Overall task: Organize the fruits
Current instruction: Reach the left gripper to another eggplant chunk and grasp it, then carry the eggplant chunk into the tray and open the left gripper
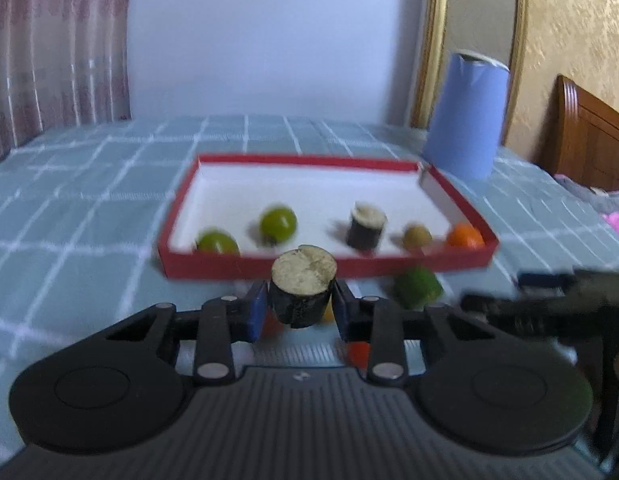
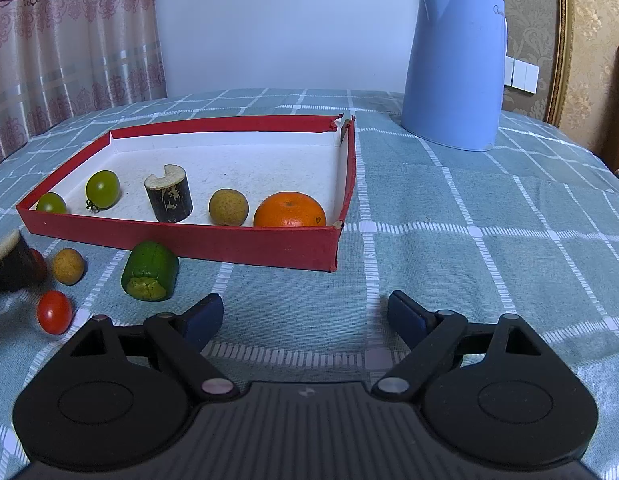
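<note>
My left gripper (image 1: 300,306) is shut on a dark sugarcane piece (image 1: 302,286), upright, held above the cloth just in front of the red tray (image 1: 269,266). It also shows at the left edge of the right wrist view (image 2: 9,264). The tray (image 2: 181,238) holds two green tomatoes (image 2: 103,189), a second sugarcane piece (image 2: 168,193), a brown longan (image 2: 228,207) and an orange (image 2: 289,210). On the cloth in front lie a green cucumber chunk (image 2: 150,271), a longan (image 2: 68,266) and a red tomato (image 2: 54,312). My right gripper (image 2: 305,316) is open and empty.
A blue kettle (image 2: 455,64) stands at the back right of the checked teal cloth (image 2: 469,240). A curtain hangs at the left and a gold-framed mirror at the right. My right gripper shows at the right edge of the left wrist view (image 1: 549,300).
</note>
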Action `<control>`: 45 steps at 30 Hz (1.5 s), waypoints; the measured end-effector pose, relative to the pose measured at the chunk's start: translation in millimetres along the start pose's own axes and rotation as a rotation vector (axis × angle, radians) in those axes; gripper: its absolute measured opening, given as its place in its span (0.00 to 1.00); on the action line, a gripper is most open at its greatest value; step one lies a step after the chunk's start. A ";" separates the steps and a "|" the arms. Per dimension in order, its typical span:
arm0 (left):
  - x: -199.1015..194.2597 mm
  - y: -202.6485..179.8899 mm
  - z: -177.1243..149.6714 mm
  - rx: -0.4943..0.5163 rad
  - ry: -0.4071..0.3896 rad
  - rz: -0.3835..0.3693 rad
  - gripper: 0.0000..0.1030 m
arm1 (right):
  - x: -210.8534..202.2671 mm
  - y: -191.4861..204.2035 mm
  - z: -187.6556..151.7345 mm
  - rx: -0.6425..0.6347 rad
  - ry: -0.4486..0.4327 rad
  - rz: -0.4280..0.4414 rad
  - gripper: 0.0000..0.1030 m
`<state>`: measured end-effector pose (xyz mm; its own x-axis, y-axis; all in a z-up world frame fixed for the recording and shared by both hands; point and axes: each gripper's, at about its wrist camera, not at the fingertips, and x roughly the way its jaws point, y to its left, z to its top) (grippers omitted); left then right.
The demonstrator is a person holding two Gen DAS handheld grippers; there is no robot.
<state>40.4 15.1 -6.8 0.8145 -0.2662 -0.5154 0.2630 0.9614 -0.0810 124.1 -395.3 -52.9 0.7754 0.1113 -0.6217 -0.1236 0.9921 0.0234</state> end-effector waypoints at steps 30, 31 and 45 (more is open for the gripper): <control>117.6 40.8 59.9 -0.088 0.069 0.171 0.30 | 0.0 0.0 -0.2 -0.001 0.000 0.000 0.87; 117.4 42.1 59.1 -0.091 0.071 0.171 0.30 | 0.0 0.1 -0.2 -0.001 0.000 0.000 0.87; 105.4 46.4 47.4 -0.081 0.099 0.153 0.36 | 0.1 0.2 -0.3 -0.001 0.000 0.000 0.87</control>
<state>163.0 28.3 -24.5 0.7859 -0.1118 -0.6081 0.0937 0.9937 -0.0617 123.9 -395.1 -53.2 0.7752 0.1115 -0.6218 -0.1243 0.9920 0.0229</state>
